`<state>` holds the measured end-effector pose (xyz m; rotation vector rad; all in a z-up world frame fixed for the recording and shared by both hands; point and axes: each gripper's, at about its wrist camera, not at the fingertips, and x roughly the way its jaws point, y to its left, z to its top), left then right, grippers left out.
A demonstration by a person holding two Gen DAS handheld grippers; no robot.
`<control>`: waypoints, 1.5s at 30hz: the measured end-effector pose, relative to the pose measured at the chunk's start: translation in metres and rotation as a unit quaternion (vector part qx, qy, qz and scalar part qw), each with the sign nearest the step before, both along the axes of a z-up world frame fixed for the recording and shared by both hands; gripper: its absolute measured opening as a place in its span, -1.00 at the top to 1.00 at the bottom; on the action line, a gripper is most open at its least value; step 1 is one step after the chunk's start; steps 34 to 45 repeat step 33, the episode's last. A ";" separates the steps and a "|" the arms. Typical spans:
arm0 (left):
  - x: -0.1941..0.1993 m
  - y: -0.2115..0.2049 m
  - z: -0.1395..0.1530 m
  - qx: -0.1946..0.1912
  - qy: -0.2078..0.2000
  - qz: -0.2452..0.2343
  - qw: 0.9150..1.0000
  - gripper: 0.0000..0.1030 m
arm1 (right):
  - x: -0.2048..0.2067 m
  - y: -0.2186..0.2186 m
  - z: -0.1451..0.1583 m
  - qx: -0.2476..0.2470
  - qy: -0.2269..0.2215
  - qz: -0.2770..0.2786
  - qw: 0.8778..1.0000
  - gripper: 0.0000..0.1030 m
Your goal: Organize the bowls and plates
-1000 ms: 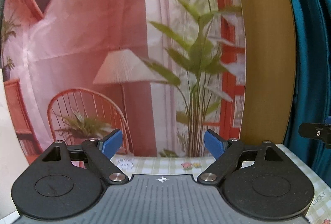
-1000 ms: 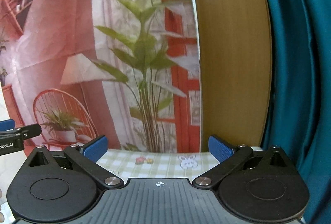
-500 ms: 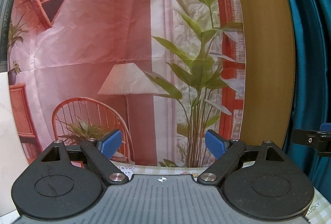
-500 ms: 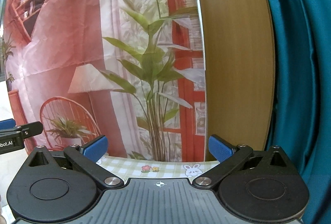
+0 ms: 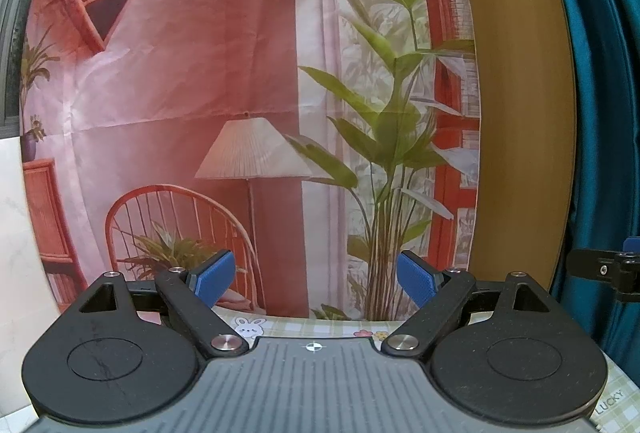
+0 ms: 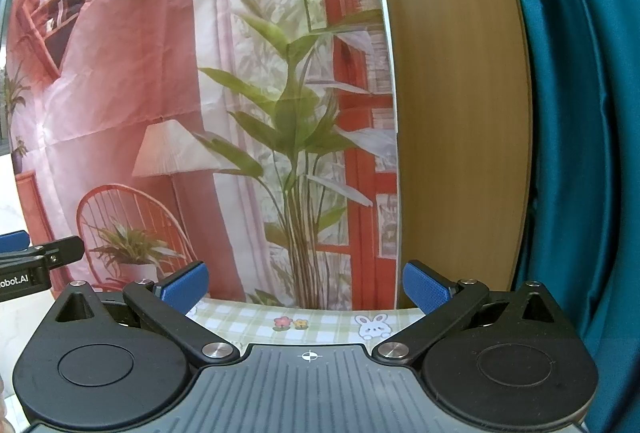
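Note:
No plates or bowls show in either view. My left gripper (image 5: 314, 279) is open and empty, its blue pads wide apart, pointing at a printed backdrop above the far edge of the table. My right gripper (image 6: 306, 287) is open and empty too, pointing the same way. The right gripper's tip shows at the right edge of the left wrist view (image 5: 608, 269). The left gripper's tip shows at the left edge of the right wrist view (image 6: 40, 259).
A green checked tablecloth (image 6: 320, 321) with bunny and flower prints covers the table; it also shows in the left wrist view (image 5: 304, 327). Behind it hangs a backdrop (image 5: 240, 93) printed with a chair, lamp and plant. A wooden panel (image 6: 452, 113) and teal curtain (image 6: 580, 113) stand at the right.
Both grippers have tilted up a little, so less of the tablecloth shows and more of the backdrop's top. Both stay open and empty.

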<state>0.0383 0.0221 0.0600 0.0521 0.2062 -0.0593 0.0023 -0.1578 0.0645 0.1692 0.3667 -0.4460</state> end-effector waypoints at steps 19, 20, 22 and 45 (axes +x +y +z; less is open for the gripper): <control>0.000 0.005 0.000 -0.002 0.004 -0.008 1.000 -0.74 | 0.000 0.000 -0.001 0.000 0.000 0.001 1.000 -0.99; 0.000 0.005 0.000 -0.003 0.004 -0.008 1.000 -0.74 | 0.001 0.000 -0.001 0.000 0.001 0.002 1.000 -0.99; 0.000 0.006 0.000 -0.003 0.005 -0.008 1.000 -0.74 | 0.001 0.000 -0.001 0.000 0.000 0.002 1.000 -0.99; 0.000 0.006 -0.001 -0.004 0.008 -0.006 1.000 -0.74 | 0.001 0.000 -0.001 0.001 0.001 0.001 1.000 -0.99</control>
